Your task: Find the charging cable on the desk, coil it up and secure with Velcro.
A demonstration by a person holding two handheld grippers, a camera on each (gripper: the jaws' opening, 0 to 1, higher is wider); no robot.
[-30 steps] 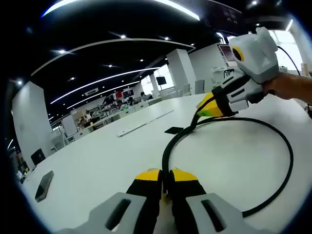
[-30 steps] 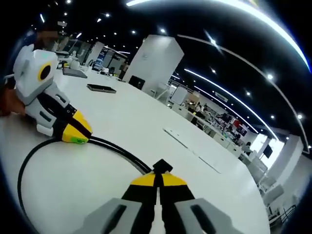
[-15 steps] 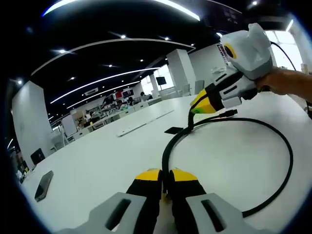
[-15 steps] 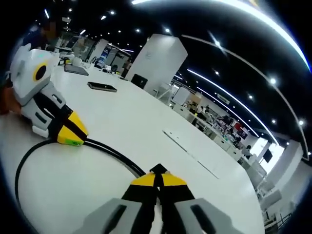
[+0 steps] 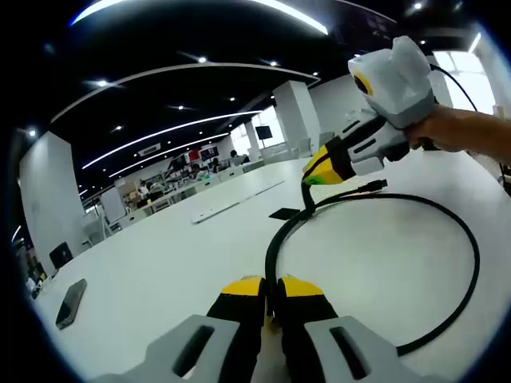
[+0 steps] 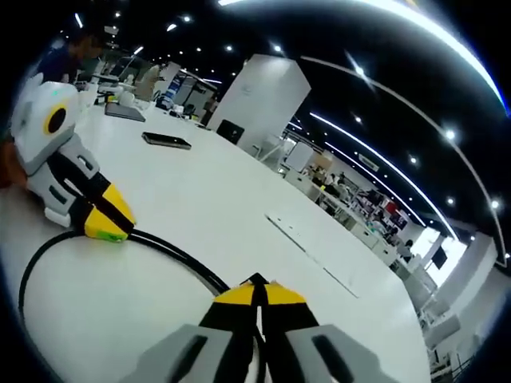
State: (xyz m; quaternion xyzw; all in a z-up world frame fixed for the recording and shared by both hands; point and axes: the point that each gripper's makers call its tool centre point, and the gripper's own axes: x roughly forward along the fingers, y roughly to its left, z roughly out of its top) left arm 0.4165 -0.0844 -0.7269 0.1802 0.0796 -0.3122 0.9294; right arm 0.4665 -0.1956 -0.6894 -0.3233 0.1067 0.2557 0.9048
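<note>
A black charging cable (image 5: 477, 254) lies in a wide loop on the white desk (image 5: 160, 263). In the left gripper view my left gripper (image 5: 270, 291) is shut on the cable near the bottom. From there the cable rises to my right gripper (image 5: 313, 173), which is shut on it a little above the desk. The cable's plug end (image 5: 374, 185) sticks out just past it. In the right gripper view my right gripper (image 6: 257, 294) pinches the cable (image 6: 172, 254). The cable arcs away to the left gripper (image 6: 104, 231) at the left.
A dark phone (image 5: 70, 293) lies at the desk's left, and a flat black item (image 5: 283, 213) and a white strip (image 5: 215, 211) lie farther back. Another dark device (image 6: 166, 140) and a laptop (image 6: 124, 112) sit behind the left gripper. A hand (image 5: 463, 128) holds the right gripper.
The right gripper has risen and moved left across the left gripper view, lifting its stretch of cable off the desk. The left gripper has kept its hold and place.
</note>
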